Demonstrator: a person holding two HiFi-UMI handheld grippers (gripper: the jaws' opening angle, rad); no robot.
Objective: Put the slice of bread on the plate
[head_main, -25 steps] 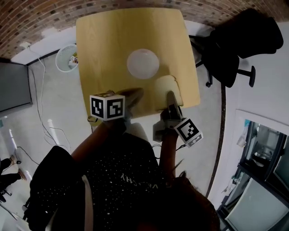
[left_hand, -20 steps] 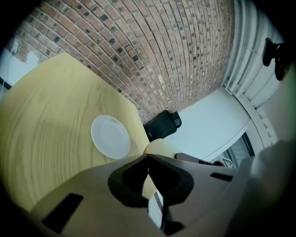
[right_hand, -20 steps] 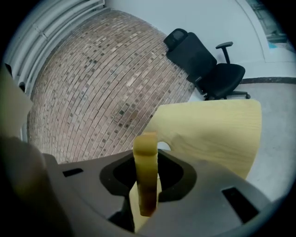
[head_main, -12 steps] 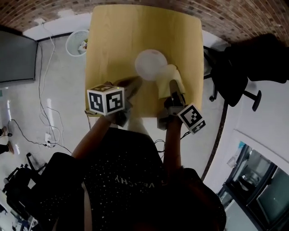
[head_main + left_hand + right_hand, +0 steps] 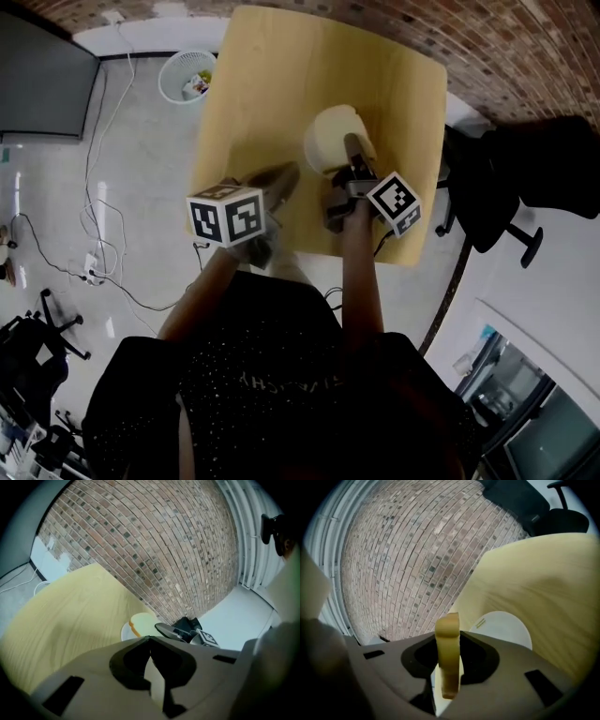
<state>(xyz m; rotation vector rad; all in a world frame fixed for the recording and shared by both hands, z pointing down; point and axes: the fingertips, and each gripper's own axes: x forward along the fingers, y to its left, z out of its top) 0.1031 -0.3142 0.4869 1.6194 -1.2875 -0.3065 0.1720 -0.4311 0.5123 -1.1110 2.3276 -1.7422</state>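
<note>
A pale slice of bread [image 5: 339, 127] hangs over the white plate [image 5: 313, 152] on the yellow wooden table [image 5: 262, 84], and my right gripper [image 5: 351, 148] is shut on it. In the right gripper view the bread [image 5: 446, 625] stands edge-on between the jaws, with the plate [image 5: 504, 627] just ahead and below. My left gripper [image 5: 286, 174] rests low over the table to the plate's near left, its jaws shut and holding nothing. In the left gripper view [image 5: 149, 639] I see the plate [image 5: 125, 631], the bread [image 5: 143, 622] and the right gripper [image 5: 180, 631] beyond.
A white wire wastebasket [image 5: 190, 75] stands on the floor left of the table. A black office chair [image 5: 534, 178] is at the right, close to the table's edge. A brick wall [image 5: 469, 37] runs behind. Cables [image 5: 103, 262] lie on the floor at the left.
My right gripper has carried the bread from the table's near right edge away from me to over the plate. The left gripper has shifted slightly toward the plate.
</note>
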